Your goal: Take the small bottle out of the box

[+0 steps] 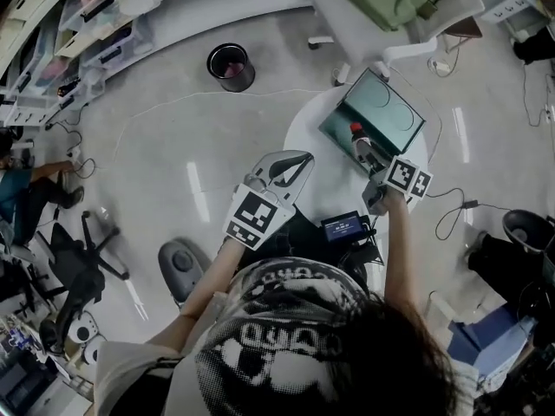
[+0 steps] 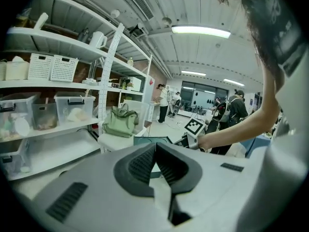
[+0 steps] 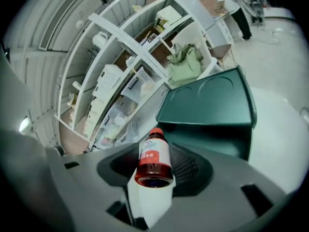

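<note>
1. Both jaws of your left gripper (image 2: 155, 162) are closed on nothing; keep it aside.
2. Your right gripper (image 3: 153, 170) clamps the small bottle (image 3: 155, 154) sideways; grip firmly.
3. Draw it back from the green box (image 3: 212, 110) toward open counter (image 3: 277, 129).

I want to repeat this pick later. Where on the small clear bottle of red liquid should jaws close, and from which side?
Probably across the labelled body of the small bottle, pads on opposite sides, coming from its base end as the right gripper does. The straight-sided body is wider than the red cap.
</note>
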Motion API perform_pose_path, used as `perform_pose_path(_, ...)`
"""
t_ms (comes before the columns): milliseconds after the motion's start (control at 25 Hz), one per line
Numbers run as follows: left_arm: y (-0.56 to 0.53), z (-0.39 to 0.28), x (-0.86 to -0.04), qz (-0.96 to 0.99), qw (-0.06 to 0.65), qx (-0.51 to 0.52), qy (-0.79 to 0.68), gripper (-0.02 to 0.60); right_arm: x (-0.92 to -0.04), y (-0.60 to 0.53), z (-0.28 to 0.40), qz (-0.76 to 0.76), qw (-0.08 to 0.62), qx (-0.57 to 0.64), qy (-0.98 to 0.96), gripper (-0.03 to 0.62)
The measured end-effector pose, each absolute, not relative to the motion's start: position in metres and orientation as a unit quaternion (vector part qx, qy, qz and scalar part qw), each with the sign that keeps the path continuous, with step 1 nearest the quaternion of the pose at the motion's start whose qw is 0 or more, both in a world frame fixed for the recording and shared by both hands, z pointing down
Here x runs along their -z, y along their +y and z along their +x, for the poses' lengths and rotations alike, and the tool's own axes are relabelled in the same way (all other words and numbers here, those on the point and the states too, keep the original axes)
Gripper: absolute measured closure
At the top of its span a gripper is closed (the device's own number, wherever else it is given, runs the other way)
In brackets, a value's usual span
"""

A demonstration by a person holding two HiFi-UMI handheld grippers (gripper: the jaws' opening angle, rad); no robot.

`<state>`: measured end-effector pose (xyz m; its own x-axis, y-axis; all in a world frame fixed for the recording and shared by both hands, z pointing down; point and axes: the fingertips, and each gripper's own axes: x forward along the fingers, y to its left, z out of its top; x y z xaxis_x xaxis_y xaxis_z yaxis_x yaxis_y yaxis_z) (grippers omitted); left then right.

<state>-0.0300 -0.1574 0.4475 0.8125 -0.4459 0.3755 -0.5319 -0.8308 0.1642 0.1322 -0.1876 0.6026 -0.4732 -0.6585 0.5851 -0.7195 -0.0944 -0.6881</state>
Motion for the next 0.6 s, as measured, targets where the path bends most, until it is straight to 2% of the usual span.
perform_pose_path(320,-0.159,-0.016,-0.451,0.965,0.118,-0.174,-0.156,0.568,-0.554,-0.157,0.119,0.548,-0.159,-0.540,-0.619,0.388)
perform_pose_path(600,-0.156,0.007,-0.465,0.972,0.111,-0.187,-0.087,0.568,-0.529,-0.131,0.124,0.568,-0.222,-0.523,-0.595,0.388)
